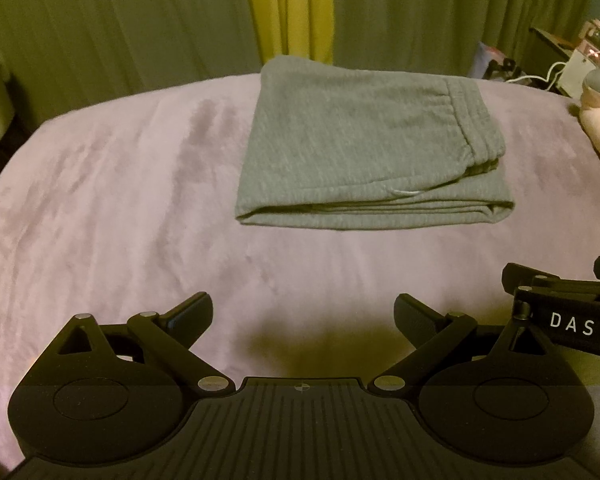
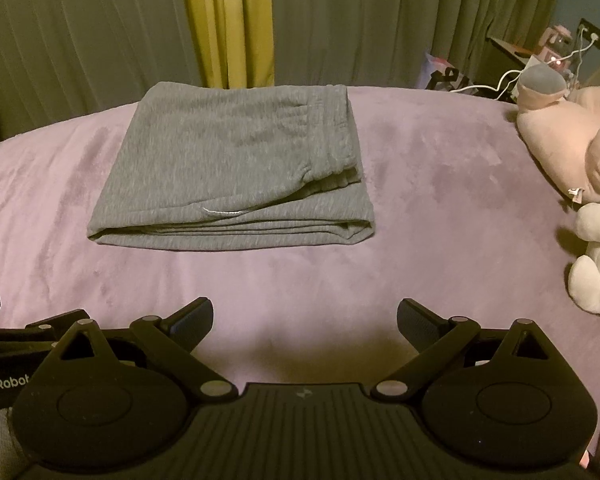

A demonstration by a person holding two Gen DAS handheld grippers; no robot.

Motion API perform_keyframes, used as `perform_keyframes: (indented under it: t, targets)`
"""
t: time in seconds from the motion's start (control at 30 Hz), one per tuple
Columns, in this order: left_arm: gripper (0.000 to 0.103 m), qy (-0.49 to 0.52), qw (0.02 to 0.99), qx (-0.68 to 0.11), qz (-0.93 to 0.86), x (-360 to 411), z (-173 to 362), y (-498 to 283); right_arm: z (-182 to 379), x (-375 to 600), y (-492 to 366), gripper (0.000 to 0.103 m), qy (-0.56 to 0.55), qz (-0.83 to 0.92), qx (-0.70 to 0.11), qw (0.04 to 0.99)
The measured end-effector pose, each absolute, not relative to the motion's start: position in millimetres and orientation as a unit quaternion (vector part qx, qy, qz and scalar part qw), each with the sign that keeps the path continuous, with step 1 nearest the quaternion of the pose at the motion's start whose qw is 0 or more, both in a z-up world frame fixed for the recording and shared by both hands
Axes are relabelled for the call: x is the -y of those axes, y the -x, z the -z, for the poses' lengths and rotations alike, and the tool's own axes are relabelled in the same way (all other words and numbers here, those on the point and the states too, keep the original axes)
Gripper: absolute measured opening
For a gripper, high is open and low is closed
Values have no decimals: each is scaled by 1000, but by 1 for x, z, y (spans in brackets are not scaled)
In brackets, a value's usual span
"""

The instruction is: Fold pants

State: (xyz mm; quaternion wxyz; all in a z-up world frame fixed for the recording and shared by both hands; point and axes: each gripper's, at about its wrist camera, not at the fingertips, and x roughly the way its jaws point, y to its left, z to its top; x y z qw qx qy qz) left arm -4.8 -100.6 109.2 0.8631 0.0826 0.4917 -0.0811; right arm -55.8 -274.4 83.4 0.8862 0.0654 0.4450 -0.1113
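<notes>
Folded grey pants (image 1: 356,148) toward bed's (image 1: 120,200) far edge; left gripper (image 1: 303,314) and right gripper (image 2: 305,318) jaws wide, holding nothing.

Both tools were matte black: the left tool (image 1: 303,312) and right tool (image 2: 305,314) had ribbed bodies, round side discs, silver pivot screws and white lettering.

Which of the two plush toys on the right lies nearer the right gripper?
The white plush toy, near the bed's right edge. The pink plush toy with grey-tipped limbs lies farther back, beyond it.
</notes>
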Motion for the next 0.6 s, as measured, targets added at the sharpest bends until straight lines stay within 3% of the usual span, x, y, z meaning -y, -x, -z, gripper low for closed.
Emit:
perform_keyframes:
  t: [0.6]
  targets:
    - [101,-83,863,-491,81,100,-110,5,-84,276,56,99,-66,112,-443,887]
